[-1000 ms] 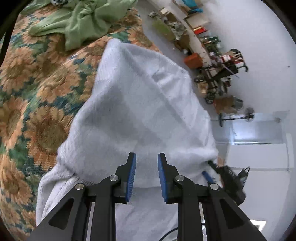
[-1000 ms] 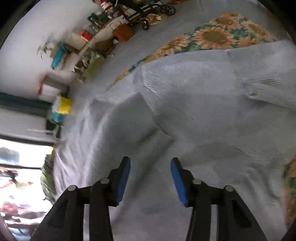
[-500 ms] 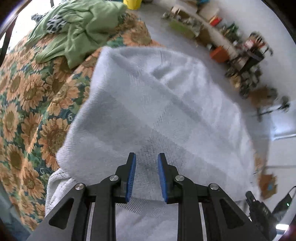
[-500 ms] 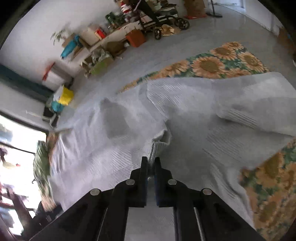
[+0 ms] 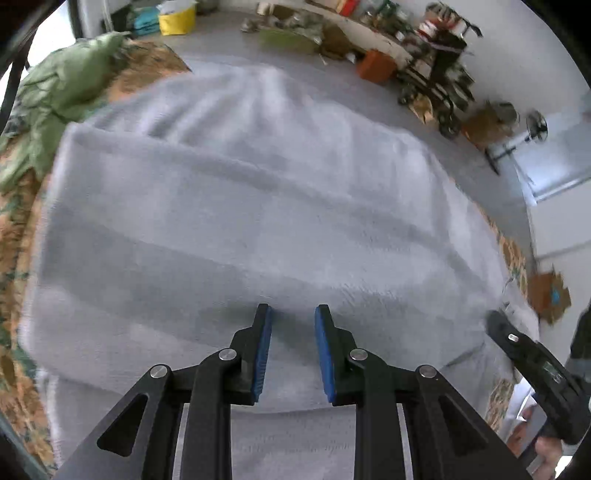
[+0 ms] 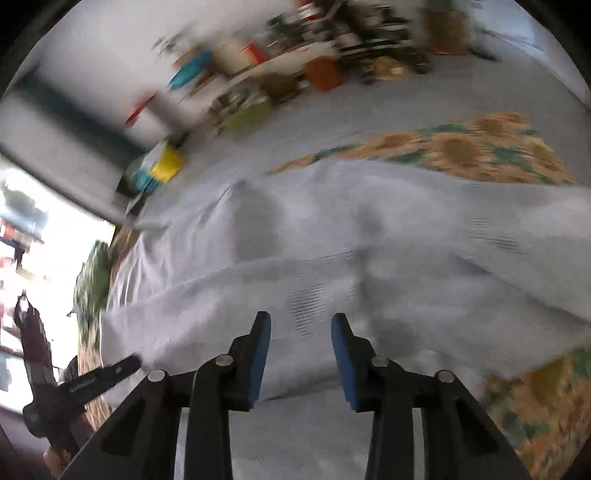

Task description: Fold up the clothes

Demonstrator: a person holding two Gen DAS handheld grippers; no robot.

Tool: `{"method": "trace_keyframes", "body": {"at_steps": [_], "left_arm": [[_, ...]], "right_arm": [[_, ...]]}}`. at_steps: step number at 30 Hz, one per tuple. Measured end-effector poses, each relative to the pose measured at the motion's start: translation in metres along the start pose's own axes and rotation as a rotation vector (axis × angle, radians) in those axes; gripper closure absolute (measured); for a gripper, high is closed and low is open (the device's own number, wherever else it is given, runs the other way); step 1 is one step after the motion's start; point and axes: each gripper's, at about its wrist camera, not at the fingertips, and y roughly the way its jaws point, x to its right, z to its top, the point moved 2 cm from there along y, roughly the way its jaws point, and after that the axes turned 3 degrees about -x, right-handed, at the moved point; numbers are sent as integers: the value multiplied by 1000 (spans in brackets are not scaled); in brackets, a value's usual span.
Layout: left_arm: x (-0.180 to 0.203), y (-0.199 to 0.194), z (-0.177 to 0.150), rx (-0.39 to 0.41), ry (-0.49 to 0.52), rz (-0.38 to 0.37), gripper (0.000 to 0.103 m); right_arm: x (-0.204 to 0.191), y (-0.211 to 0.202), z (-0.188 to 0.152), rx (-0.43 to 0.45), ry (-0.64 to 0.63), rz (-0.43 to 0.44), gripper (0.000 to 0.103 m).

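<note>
Lying spread over the sunflower bedspread (image 6: 461,151), the white knitted garment (image 5: 258,206) covers most of the bed, which gives a flat, soft surface for folding. One part is already doubled over the rest: a folded edge runs across the cloth in the left wrist view, and the right wrist view shows a raised flap (image 6: 295,273) with a loose hem lying on the layer beneath.

The left gripper (image 5: 291,350) hangs over the garment's near side, pointing steeply down, its blue pads parted with nothing between them; it grips nothing. The right gripper (image 6: 300,354) has just been opening. Its jaws stand apart over the flap, and no cloth is caught between the pads, so the fold appears to have been let go and left to rest. Each gripper shows at the edge of the other's view, which puts them at opposite ends of the garment's near side, likely so both ends can be handled evenly.

A crumpled green garment (image 5: 66,88) waits on the bed near the far corner, probably next in turn. On the floor beyond sit a yellow tub (image 5: 177,20) holding what looks like paper, an orange box (image 5: 376,66) whose contents cannot be seen, and a cluttered low shelf (image 5: 332,26) against the wall.
</note>
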Motion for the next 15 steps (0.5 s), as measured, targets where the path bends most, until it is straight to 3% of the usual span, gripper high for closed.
{"method": "trace_keyframes", "body": {"at_steps": [3, 5, 6, 8, 10, 11, 12, 15], "left_arm": [[6, 7, -8, 35, 22, 48, 78], [16, 6, -6, 13, 49, 82, 78], [21, 5, -5, -4, 63, 88, 78], [36, 1, -3, -43, 53, -43, 78], [57, -2, 0, -82, 46, -169, 78], [72, 0, 2, -97, 52, -208, 69], [88, 3, 4, -112, 59, -245, 58], [163, 24, 17, -184, 137, -298, 53]], "right_arm": [[13, 23, -2, -83, 56, -72, 69], [36, 15, -4, -53, 153, 26, 67], [47, 7, -5, -46, 184, 27, 62], [74, -19, -9, 4, 199, -13, 63], [103, -47, -13, 63, 204, -47, 48], [120, -61, -16, 77, 214, -84, 40], [136, -71, -21, 80, 231, -103, 41], [181, -95, -38, 83, 299, -139, 41]]}}
